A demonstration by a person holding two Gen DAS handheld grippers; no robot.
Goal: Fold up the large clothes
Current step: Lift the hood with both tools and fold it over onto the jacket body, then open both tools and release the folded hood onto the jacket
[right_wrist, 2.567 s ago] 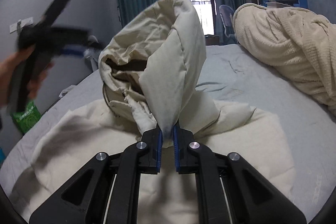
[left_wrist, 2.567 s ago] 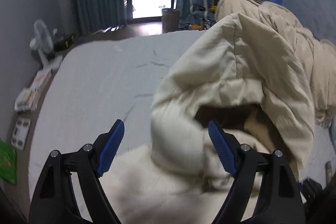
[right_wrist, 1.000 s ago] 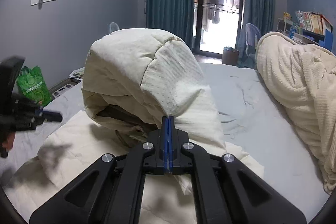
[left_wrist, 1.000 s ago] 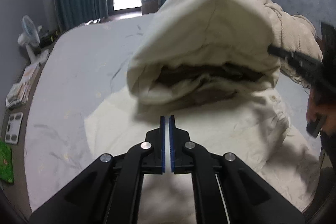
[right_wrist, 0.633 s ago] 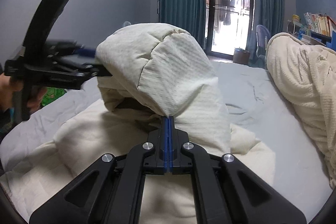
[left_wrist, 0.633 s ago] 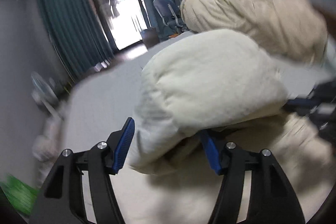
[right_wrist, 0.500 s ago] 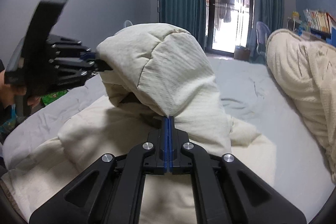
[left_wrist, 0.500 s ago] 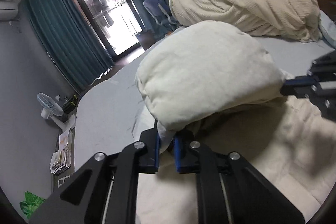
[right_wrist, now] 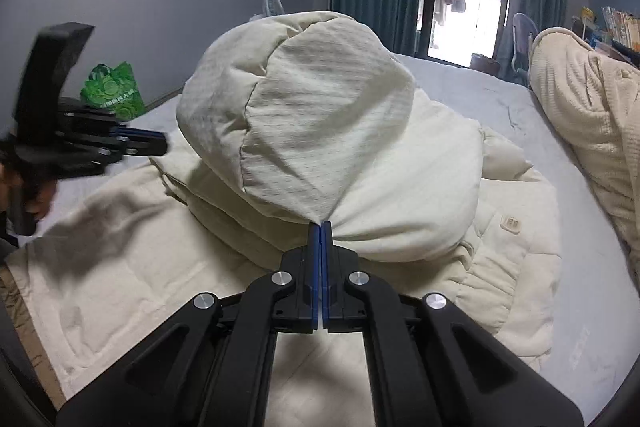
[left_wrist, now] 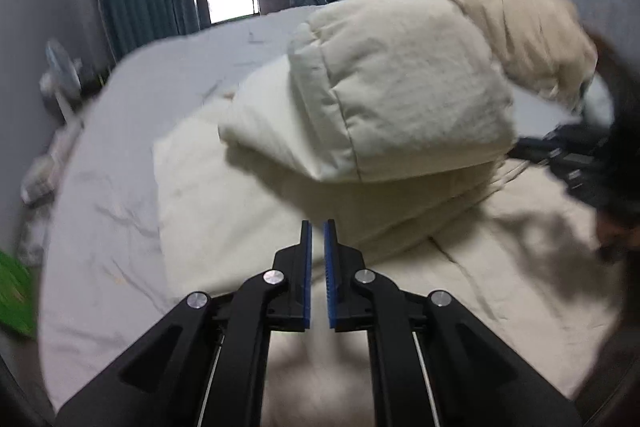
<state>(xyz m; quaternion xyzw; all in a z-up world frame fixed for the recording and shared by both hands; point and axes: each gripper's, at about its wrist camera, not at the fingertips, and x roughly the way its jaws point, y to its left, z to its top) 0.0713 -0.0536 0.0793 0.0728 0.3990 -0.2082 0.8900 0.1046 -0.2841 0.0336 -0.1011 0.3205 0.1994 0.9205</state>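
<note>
**Inspector:** What is your right gripper [right_wrist: 321, 227] doing?

**Me:** It is clamping tight on the rim of the hood [right_wrist: 320, 115], the pads pressing together with only a thin fold of cloth between them. The hood is puffing up round above the jaws.

**Inspector:** And the left gripper [left_wrist: 316, 227]?

**Me:** Its jaws have just been closing the last bit. The blue pads are standing almost together with nothing between them. It is hanging above the garment, clear of the hood and touching nothing.

**Inspector:** Where is the garment lying?

**Me:** The cream padded jacket [right_wrist: 140, 267] is lying spread flat on the bed [right_wrist: 480, 87], on the grey sheet. The hood is rising over its upper part, lifted by my right gripper. A small label is showing on the jacket, just right of the hood.

**Inspector:** What else is sitting on the bed?

**Me:** A knitted blanket [right_wrist: 592, 115] is heaping up along the right side, apart from the jacket.

**Inspector:** Any containers?

**Me:** A green bag [right_wrist: 114, 93] is standing on the floor by the left wall, and I cannot tell what is in it. A bin [right_wrist: 482, 63] is standing by the glass door beyond the bed, too small for me to read its contents. Books [right_wrist: 624, 27] are standing in a row at the far right.
</note>
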